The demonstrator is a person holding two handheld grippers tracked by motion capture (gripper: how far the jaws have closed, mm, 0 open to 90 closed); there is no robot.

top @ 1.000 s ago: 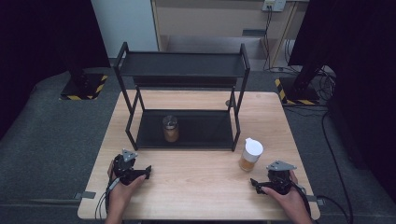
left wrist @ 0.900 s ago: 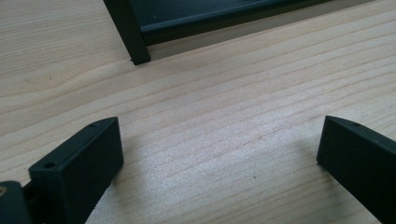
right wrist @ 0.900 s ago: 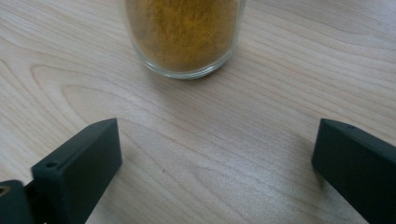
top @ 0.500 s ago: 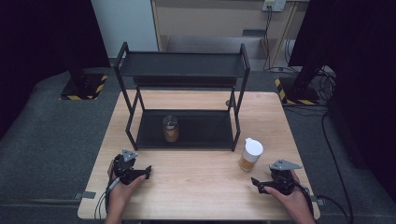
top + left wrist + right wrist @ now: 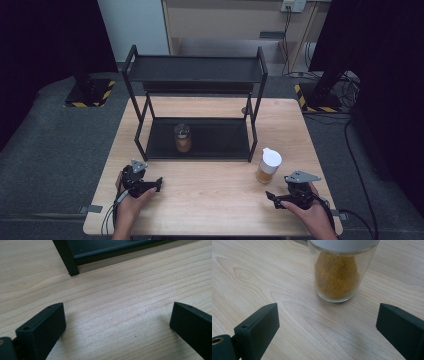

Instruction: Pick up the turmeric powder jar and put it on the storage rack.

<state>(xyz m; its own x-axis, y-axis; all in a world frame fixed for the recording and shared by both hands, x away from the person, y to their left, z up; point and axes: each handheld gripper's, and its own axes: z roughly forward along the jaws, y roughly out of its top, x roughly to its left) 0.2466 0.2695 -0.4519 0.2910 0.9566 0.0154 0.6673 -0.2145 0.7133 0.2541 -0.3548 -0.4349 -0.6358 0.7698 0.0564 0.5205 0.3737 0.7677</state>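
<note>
1. Take the black two-tier rack (image 5: 195, 107) as your landmark: it stands at the back of the wooden counter (image 5: 215, 200), and everything you handle sits in front of it or on its lower shelf.
2. The spice jar (image 5: 268, 165), white-lidded and part full of yellow-brown powder, stands upright on the counter just in front of the rack's right front leg. That looks to be your target, since the right gripper (image 5: 274, 196) points at it from close by.
3. A second, smaller jar (image 5: 183, 138) already stands on the rack's lower shelf, left of centre. Leave room beside it if you mean to shelve the spice jar there.
4. Your right gripper rests low on the counter with its fingers (image 5: 255, 325) spread wide and holding nothing. In the right gripper view the jar (image 5: 339, 272) sits ahead of the gap and slightly right of its middle, so shift a little that way before you advance.
5. Close on the glass wall below the lid, not on the lid itself, which could slip or lift.
6. Your left gripper (image 5: 150, 184) sits in front of the rack's left front leg (image 5: 65, 257), fingers (image 5: 42, 327) equally wide apart and empty. Keep it parked there, clear of the path.
</note>
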